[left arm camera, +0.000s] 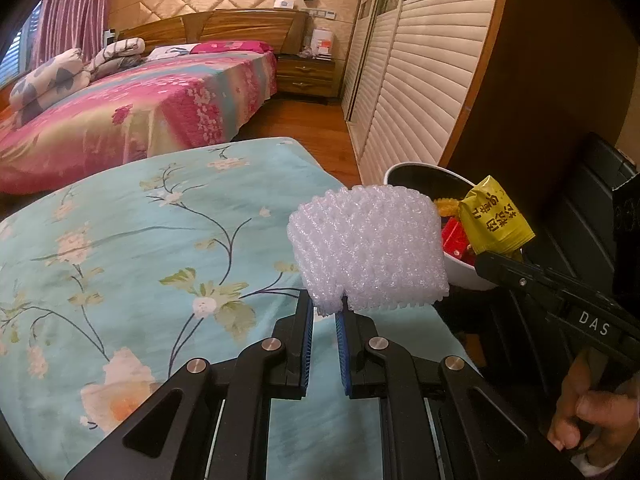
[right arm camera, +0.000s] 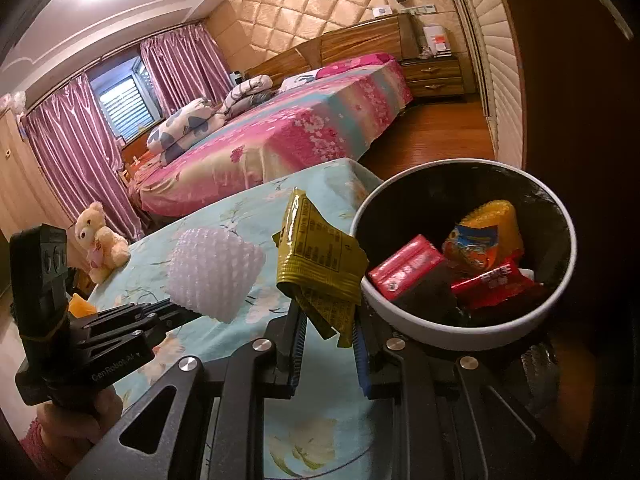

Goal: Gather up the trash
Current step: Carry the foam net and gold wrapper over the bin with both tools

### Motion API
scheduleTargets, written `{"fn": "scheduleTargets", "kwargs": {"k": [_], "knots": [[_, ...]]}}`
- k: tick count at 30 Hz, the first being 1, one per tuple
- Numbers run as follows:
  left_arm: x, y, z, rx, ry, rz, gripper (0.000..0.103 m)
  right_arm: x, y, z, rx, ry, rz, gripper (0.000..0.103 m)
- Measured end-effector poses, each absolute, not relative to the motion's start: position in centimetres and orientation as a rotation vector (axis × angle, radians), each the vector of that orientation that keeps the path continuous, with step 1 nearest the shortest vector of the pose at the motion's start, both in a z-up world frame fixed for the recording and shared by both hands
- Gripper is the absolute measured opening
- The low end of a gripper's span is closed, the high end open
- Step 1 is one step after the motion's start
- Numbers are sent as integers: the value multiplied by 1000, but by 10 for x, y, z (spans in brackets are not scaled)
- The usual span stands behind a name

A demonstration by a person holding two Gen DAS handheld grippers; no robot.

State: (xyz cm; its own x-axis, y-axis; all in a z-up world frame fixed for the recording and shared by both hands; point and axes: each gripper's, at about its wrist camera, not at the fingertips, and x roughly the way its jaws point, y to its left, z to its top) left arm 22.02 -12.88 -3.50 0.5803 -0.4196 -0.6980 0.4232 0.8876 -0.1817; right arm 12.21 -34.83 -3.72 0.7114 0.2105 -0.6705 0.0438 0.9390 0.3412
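Floral-clothed table (left arm camera: 120,240) mostly cleared: bowl (right arm camera: 400,320) holds wrappers, while my left gripper (left arm camera: 322,314) pinches foam net (left arm camera: 368,248), right gripper (right arm camera: 326,320) clamps yellow packet (right arm camera: 320,264).

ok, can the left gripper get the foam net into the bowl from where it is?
Probably yes. The left gripper holds the foam net just beside the bowl, whose mouth is open. The right gripper with its yellow wrapper hangs near the rim and may crowd it.
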Motion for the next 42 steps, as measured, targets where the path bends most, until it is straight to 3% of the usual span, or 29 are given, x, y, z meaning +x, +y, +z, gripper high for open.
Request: {"fn": "scheduleTargets", "kwargs": {"k": [42], "knots": [[232, -199, -29, 65, 811, -573, 10, 108, -403, -37, 397, 774, -24, 21]]}}
